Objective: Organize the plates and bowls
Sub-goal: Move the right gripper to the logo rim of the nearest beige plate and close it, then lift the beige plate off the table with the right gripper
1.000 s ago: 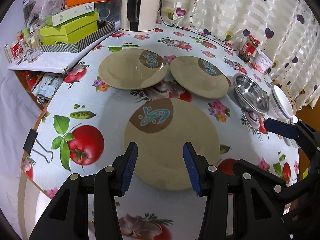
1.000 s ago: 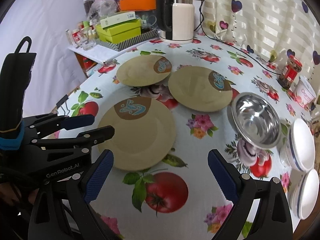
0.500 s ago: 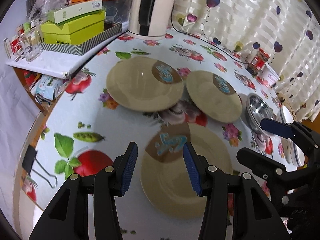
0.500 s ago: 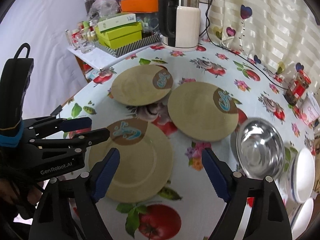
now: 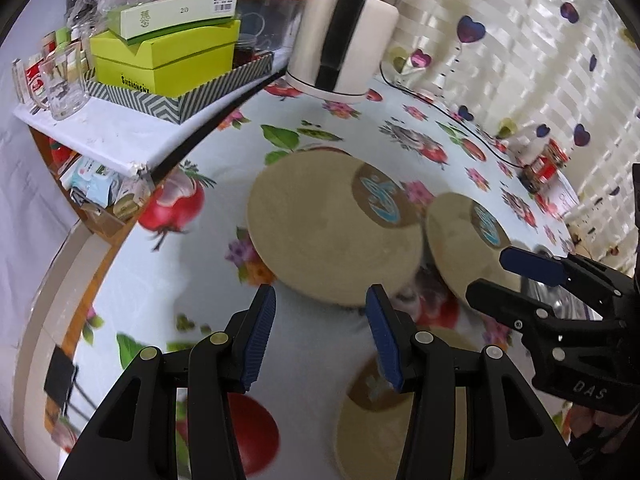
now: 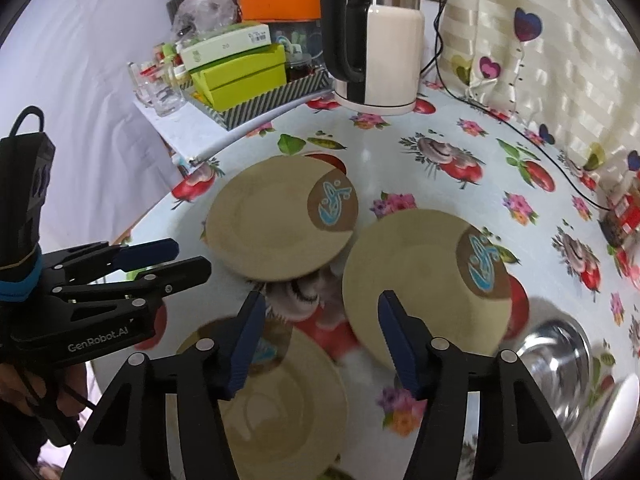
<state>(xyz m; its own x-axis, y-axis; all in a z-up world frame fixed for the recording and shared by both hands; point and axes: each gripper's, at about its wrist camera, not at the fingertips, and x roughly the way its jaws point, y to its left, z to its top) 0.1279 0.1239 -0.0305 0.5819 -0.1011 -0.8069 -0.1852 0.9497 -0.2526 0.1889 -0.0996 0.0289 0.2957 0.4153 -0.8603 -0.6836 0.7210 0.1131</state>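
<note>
While both of your hands carry forward over the fruit-print tablecloth [image 6: 452, 120], the scene under them has shifted: a second ago the nearest tan plate [image 6: 280, 404] filled the middle of each view, and now it has slid to the bottom edge, below the fingers. Your left gripper [image 5: 320, 332] now lines up with the near rim of the far-left tan plate [image 5: 320, 232], its jaws at the same narrow gap as before and empty. Your right gripper [image 6: 320, 340] has just been closing from wide to roughly half open, with nothing between the pads; it sits over the gap between the 3 plates, its right finger over the near edge of the far-right tan plate [image 6: 424, 280]. Those 2 far plates lie flat, just beside each other, apparently not overlapping. At your right, the steel bowl [image 6: 556, 356] and a white bowl [image 6: 616, 416] wait untouched, well clear of the kettle [image 6: 376, 40]. So nothing is stacked yet. Passing over the near plate suggests you mean to start with a far one, probably to bring it back onto the near plate. Narrowed jaws suit a thin rim, but a flat plate gives little edge to catch.
</note>
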